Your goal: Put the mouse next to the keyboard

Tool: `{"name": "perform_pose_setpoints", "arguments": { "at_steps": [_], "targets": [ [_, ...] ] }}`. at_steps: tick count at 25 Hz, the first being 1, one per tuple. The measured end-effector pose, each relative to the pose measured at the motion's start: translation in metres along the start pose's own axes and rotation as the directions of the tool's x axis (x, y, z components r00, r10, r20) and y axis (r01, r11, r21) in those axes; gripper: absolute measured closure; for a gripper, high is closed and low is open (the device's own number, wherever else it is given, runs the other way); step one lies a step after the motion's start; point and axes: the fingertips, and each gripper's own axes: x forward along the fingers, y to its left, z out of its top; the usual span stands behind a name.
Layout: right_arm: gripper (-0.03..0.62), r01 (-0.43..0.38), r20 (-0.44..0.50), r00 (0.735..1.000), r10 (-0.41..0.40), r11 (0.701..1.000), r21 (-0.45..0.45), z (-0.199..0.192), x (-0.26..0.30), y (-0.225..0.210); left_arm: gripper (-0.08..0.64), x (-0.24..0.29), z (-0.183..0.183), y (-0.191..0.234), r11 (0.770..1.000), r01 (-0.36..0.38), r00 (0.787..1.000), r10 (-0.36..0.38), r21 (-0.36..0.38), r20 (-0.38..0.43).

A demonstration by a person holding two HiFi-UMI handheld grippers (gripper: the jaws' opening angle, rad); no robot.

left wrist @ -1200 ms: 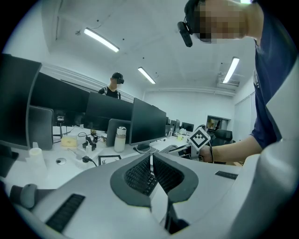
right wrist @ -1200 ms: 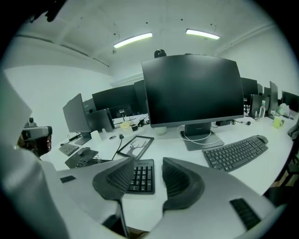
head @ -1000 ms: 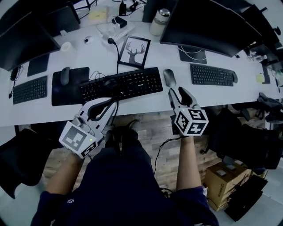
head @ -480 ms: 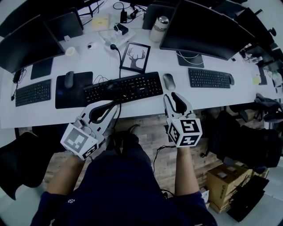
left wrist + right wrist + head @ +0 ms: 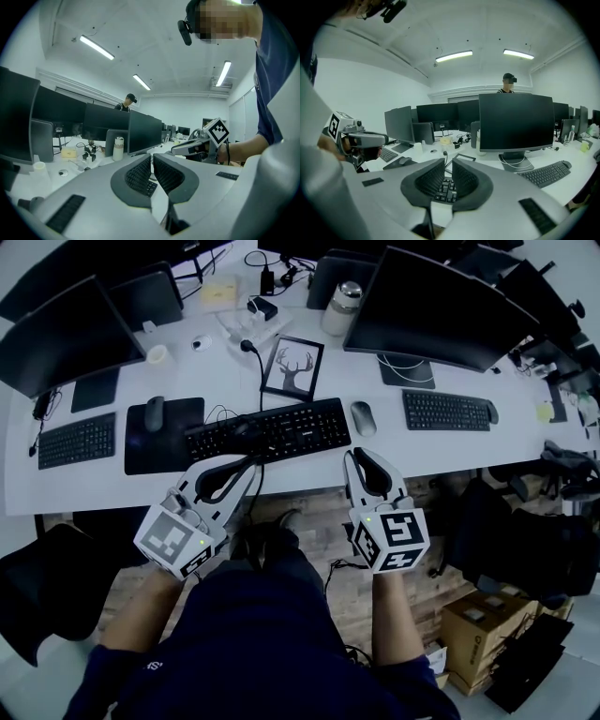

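Desk job looks done to me: mouse sits mid-frame beside keyboard, your left gripper is pinched together empty, right gripper is closing on nothing, so just retreat.

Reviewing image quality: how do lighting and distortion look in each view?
Head view: dim, bluish, fisheye bowing the desk, dark corners. Left gripper view: ceiling lights glare brightly, mosaic patch up top. Right gripper view: evenly lit, monitor sharp, round black vignette.
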Motion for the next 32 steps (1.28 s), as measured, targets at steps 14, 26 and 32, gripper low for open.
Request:
{"name": "perform_pose_setpoints", "arguments": {
  "at_steps": [14,26,32],
  "targets": [
    [0.581,-0.058,0.029,0.998,0.057,0.998,0.036,0.013,0.001,0.027,0.517,-0.001,0.015,0.008,1.0,-0.002,1.0,0.001,0.011,0.031],
    [0.588,-0.093,0.025,0.995,0.092,0.993,0.075,0.009,0.004,0.036,0.517,-0.006,0.021,0.007,1.0,-0.012,0.999,0.012,0.008,0.045],
    [0.589,-0.102,0.024,0.995,0.1,0.99,0.102,0.006,0.005,0.034,0.517,-0.006,0.022,0.007,1.0,-0.009,0.999,0.009,0.006,0.045]
  ]
}}
